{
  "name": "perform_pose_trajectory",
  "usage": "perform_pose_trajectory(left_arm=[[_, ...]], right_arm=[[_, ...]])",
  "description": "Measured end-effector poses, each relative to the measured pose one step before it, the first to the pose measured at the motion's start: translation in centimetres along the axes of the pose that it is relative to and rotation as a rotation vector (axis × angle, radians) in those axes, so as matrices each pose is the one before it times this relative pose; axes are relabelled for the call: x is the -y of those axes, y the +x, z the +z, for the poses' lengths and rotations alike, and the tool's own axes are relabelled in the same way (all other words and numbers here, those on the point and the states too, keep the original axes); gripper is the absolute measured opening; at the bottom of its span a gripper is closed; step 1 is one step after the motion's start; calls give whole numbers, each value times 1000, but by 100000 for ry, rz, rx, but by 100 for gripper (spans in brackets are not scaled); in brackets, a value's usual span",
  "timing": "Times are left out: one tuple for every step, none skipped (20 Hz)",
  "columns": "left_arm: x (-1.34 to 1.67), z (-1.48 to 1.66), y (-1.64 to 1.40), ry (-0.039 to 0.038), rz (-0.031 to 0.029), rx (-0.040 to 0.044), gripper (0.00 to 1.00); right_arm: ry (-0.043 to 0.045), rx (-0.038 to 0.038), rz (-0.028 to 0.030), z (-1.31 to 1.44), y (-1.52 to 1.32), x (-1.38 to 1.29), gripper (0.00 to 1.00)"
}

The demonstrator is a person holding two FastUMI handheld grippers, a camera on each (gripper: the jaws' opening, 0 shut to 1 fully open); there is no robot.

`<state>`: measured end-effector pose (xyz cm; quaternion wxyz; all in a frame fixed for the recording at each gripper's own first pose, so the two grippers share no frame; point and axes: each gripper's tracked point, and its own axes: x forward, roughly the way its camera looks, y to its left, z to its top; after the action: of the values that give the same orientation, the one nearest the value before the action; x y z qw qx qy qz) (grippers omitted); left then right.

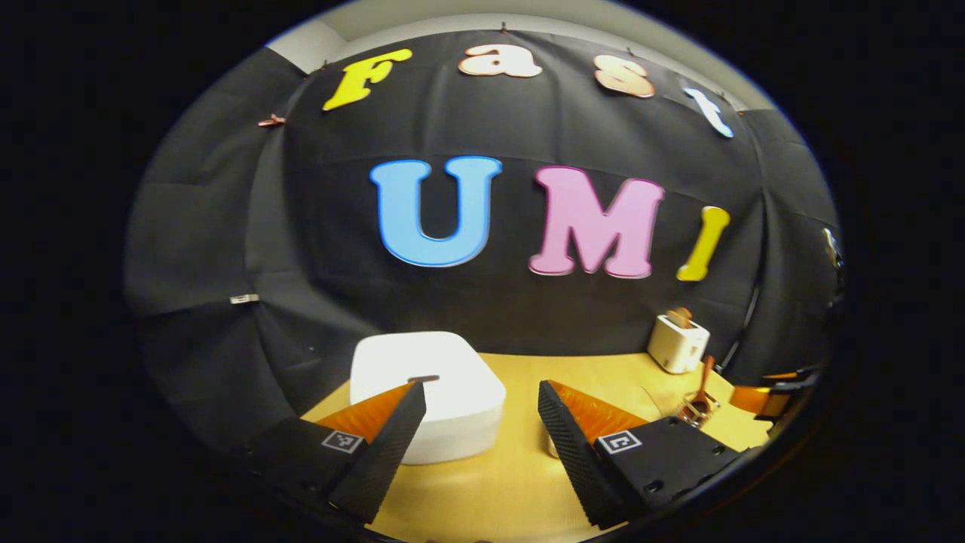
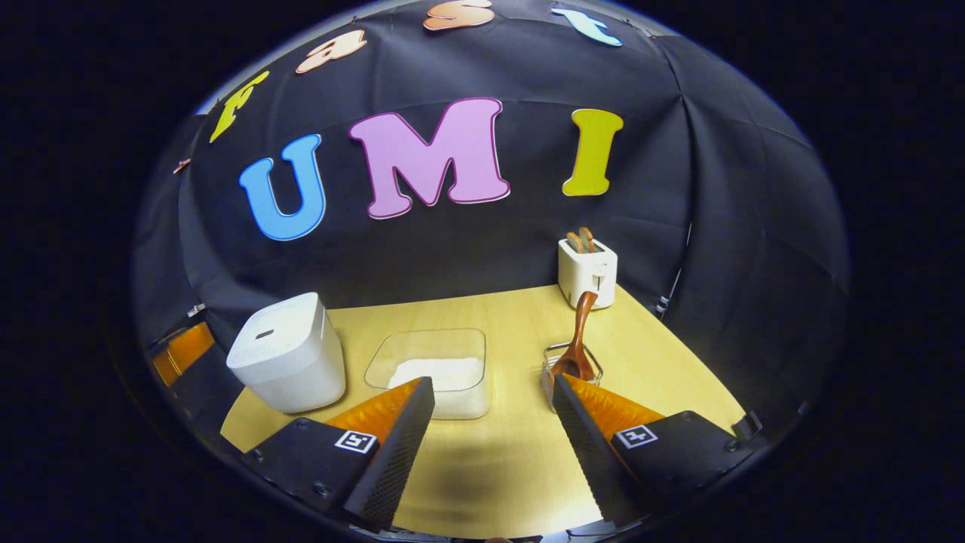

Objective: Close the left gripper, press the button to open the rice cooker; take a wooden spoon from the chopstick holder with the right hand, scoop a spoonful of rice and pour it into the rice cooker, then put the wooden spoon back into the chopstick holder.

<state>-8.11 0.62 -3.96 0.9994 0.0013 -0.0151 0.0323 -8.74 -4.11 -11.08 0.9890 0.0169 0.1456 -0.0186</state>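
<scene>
Left gripper [image 1: 482, 400] has its 2 fingers apart, holding nothing, above the table [image 1: 513, 483]; the closed rice cooker [image 1: 433, 392] sits at 11 o'clock. Right gripper [image 2: 494, 396] likewise spread and empty; the wooden spoon [image 2: 577, 339] stands in the chopstick holder [image 2: 571, 371] at 1 o'clock, the rice container [image 2: 441, 369] at 12.

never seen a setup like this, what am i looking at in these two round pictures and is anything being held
These are two hand-held two-finger grippers, one in each of a person's hands, each with a fisheye camera looking forward along its own fingers. The left gripper view shows the left gripper at the bottom; the right gripper view shows the right gripper. Both are open and hold nothing.

On the wooden table stand a white rice cooker with its lid down, a clear container of rice, a wire chopstick holder with a wooden spoon standing in it, and a white toaster near the back wall. In the left gripper view the rice cooker sits just ahead of the fingers.
</scene>
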Motion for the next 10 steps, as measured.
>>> perform_pose_trajectory(left_arm=[[478, -825, -679, -612, -2821, -1419, 97], [489, -664, -564, -1568, -2805, -1139, 97], [416, -712, -577, -1565, -2632, -1594, 97], [263, -842, -422, -1037, -2062, -1969, 97], [124, -578, -413, -681, -1536, -1859, 97], [226, -447, -293, -588, -1674, -1291, 97], [257, -187, -353, -492, -1567, -372, 97], [153, -43, -290, -125, -1251, 553, 96], [-21, 23, -260, 149, -702, 643, 95], [-240, -211, -82, 104, 159, 159, 95]], right_arm=[[-690, -907, 570, -870, -673, -699, 99], [-762, -1018, 612, -885, -639, -691, 98], [-324, -781, 929, -818, -607, -737, 98], [-33, -1188, 990, -876, -560, -677, 98], [-156, -1104, 1157, -640, -431, -633, 98], [-809, -361, 849, -249, -415, -516, 98], [-991, 520, 176, 193, -147, -271, 99], [-318, 743, -176, 121, -148, -82, 98], [156, 512, -121, 91, -296, -187, 99], [190, 19, 156, -252, -330, -346, 99]])
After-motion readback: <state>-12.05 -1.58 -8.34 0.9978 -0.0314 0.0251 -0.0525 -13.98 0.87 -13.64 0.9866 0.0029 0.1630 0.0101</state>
